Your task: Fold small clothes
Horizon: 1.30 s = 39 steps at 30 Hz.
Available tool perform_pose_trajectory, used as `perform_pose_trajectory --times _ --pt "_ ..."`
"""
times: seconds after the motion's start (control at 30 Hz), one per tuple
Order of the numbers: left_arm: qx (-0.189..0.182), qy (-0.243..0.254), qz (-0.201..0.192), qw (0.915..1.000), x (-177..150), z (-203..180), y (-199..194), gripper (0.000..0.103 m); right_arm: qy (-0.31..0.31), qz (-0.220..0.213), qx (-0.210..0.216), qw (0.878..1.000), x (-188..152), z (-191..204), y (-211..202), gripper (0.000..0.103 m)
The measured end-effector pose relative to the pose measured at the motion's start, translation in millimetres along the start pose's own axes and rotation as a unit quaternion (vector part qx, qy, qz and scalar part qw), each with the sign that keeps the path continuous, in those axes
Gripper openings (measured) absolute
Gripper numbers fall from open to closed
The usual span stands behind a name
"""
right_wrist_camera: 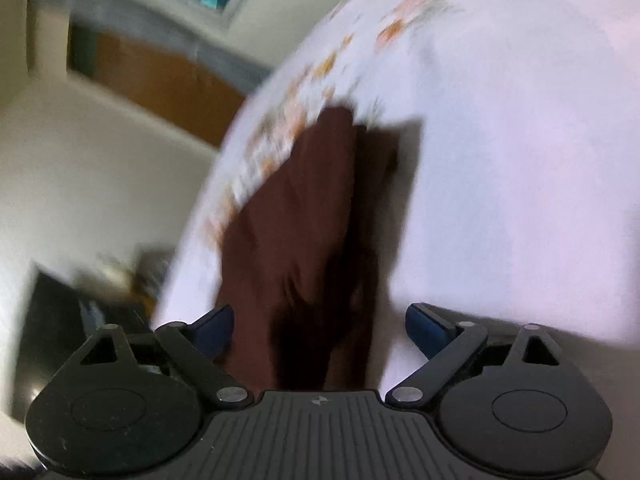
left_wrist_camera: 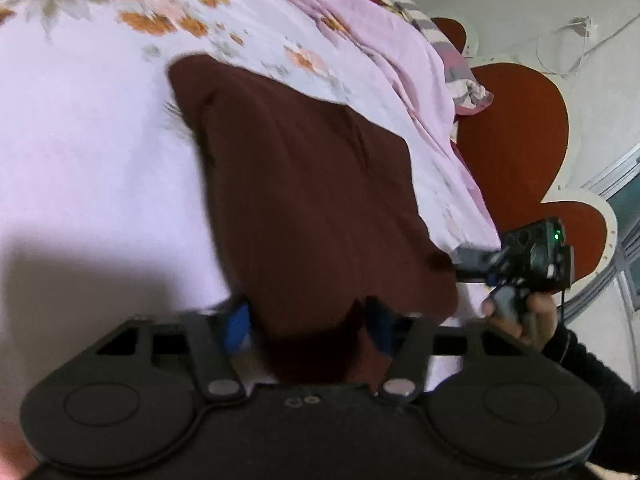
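Though blurred in both views, plainly soft and light: a maroon garment (left_wrist_camera: 304,168), spread over the pale floral sheet (left_wrist_camera: 100,140) of a bed and filling the middle of the left wrist view from upper left to lower right. Shows a few long creases and a limp near edge, so likely to sag, bunch and slide on itself once lifted. Nothing stiff or fragile to fear, only layers slipping apart.

Left gripper (left_wrist_camera: 308,328): blue pads partly apart at the bottom of the frame, near edge of the cloth between them. Cannot tell whether pressing on it or merely flanking it.

Right gripper (right_wrist_camera: 320,320): jaws gaping wide. Dark cloth running up from between them in the right wrist view, close by the left-hand pad and well clear of the right-hand one; no grip. Seen also at the lower right of the left wrist view, held in a hand (left_wrist_camera: 520,320), tips just at the garment's lower right corner, a red headboard (left_wrist_camera: 520,140) behind.

Best taken at two corners of one edge, pinching through every layer and well in from the hem to keep layers from peeling free. Then carried low and level to the opposite edge.
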<state>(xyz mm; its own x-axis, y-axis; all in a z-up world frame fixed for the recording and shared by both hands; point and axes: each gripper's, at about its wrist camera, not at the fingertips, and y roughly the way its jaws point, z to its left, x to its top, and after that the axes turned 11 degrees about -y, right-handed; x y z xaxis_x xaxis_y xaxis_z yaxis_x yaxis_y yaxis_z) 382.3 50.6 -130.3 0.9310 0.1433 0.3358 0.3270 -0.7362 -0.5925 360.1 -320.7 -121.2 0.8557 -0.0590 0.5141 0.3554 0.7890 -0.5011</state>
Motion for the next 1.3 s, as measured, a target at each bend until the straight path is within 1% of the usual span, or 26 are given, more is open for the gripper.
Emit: perform_pose_trajectory --times 0.03,0.07,0.1,0.13,0.2,0.27,0.3,0.33,0.37,0.4,0.43,0.47,0.5,0.53,0.57,0.63,0.7,0.73,0.8,0.83,0.93,1.0,1.03,1.1,1.2,1.3 --pt "-0.001 -0.011 0.005 0.9999 2.5 -0.5 6.7 0.028 -0.014 0.009 -0.013 1.000 0.3 6.2 5.8 0.083" --pt "-0.010 -0.029 0.011 0.9995 5.9 0.4 9.2 0.021 -0.013 0.027 -0.008 1.000 3.2 10.6 12.5 0.046" --pt "-0.019 -0.045 0.013 0.9987 6.6 3.0 9.2 0.019 -0.005 0.050 -0.006 0.999 3.3 12.9 19.3 0.021" --pt "-0.026 -0.056 0.013 0.9980 2.3 3.5 1.7 0.016 -0.003 0.056 -0.006 0.998 -0.1 15.2 17.5 0.021" --pt "-0.037 -0.049 0.016 0.9980 -1.2 -3.4 -8.1 0.016 -0.009 0.046 0.004 0.999 -2.4 24.0 6.4 0.021" --pt "-0.029 -0.041 0.021 0.9985 -7.5 -6.5 -15.0 0.017 -0.004 0.036 0.021 0.999 -10.7 35.5 -5.9 0.021" --pt "-0.018 -0.044 0.025 0.9985 -13.1 -4.5 -15.0 0.019 0.008 0.040 0.013 0.999 -19.0 34.6 -4.3 0.025" --pt "0.003 -0.051 0.028 0.9983 -17.7 3.2 -17.3 0.024 0.024 0.054 -0.006 0.998 -25.8 26.8 4.9 0.030" --pt "0.008 -0.055 0.024 0.9981 -22.6 8.1 -15.1 0.026 0.038 0.065 -0.012 0.997 -36.4 15.9 14.5 0.030" --pt "0.004 -0.072 0.011 0.9974 -26.2 10.3 -17.4 0.026 0.060 0.049 0.002 0.997 -41.6 7.0 14.4 0.031" --pt "0.011 -0.086 -0.003 0.9962 -30.2 7.9 -23.0 0.030 0.101 0.034 0.013 0.994 -44.0 -1.1 8.6 0.031" --pt "0.036 -0.075 -0.025 0.9962 -36.5 -1.8 -31.7 0.042 0.125 0.021 0.010 0.992 -44.4 -0.8 0.2 0.044" --pt "0.074 -0.051 -0.061 0.9941 -46.1 -14.7 -42.3 0.050 0.112 0.003 -0.001 0.994 -46.7 6.5 -13.0 0.064" --pt "0.124 -0.028 -0.094 0.9874 -55.4 -27.4 -50.6 0.067 0.084 -0.021 -0.032 0.996 -47.9 18.8 -26.1 0.075" --pt "0.185 -0.004 -0.121 0.9752 -65.7 -42.3 -56.2 0.079 0.051 -0.039 -0.075 0.995 -52.5 34.5 -39.4 0.084" --pt "0.266 0.030 -0.166 0.9489 -89.0 -69.6 -65.4 0.079 -0.003 -0.061 -0.118 0.991 -63.5 64.2 -61.3 0.084" --pt "0.297 0.051 -0.197 0.9327 -112.9 -90.8 -78.7 0.079 -0.051 -0.086 -0.151 0.983 -78.8 98.8 -80.8 0.084" --pt "0.305 0.059 -0.213 0.9263 -125.1 -103.2 -84.5 0.080 -0.079 -0.097 -0.172 0.977 -87.4 118.3 -87.4 0.085" --pt "0.315 0.072 -0.226 0.9187 -144.0 -127.0 -93.8 0.084 -0.117 -0.111 -0.205 0.965 -112.4 143.6 -111.9 0.102" --pt "0.318 0.079 -0.229 0.9167 -155.9 -134.0 -102.8 0.084 -0.133 -0.120 -0.218 0.959 -124.0 159.7 -117.5 0.103" --pt "0.329 0.102 -0.251 0.9048 -185.3 -162.3 -119.7 0.087 -0.170 -0.123 -0.256 0.944 -157.6 206.2 -115.3 0.103" --pt "0.322 0.110 -0.261 0.9032 -205.1 -173.7 -133.7 0.088 -0.187 -0.140 -0.281 0.931 -178.6 233.1 -117.7 0.103" --pt "0.317 0.118 -0.265 0.9030 -217.4 -180.2 -140.6 0.089 -0.194 -0.149 -0.285 0.927 -186.1 245.2 -110.7 0.103" --pt "0.315 0.133 -0.268 0.9010 -241.5 -191.9 -151.3 0.089 -0.193 -0.171 -0.297 0.919 -204.9 264.6 -117.6 0.103" --pt "0.310 0.149 -0.283 0.8950 -279.1 -203.3 -167.4 0.090 -0.190 -0.192 -0.293 0.917 -236.0 288.9 -151.0 0.103" --pt "0.299 0.143 -0.293 0.8968 -303.1 -206.6 -176.6 0.091 -0.197 -0.197 -0.298 0.913 -258.6 304.4 -164.8 0.103"
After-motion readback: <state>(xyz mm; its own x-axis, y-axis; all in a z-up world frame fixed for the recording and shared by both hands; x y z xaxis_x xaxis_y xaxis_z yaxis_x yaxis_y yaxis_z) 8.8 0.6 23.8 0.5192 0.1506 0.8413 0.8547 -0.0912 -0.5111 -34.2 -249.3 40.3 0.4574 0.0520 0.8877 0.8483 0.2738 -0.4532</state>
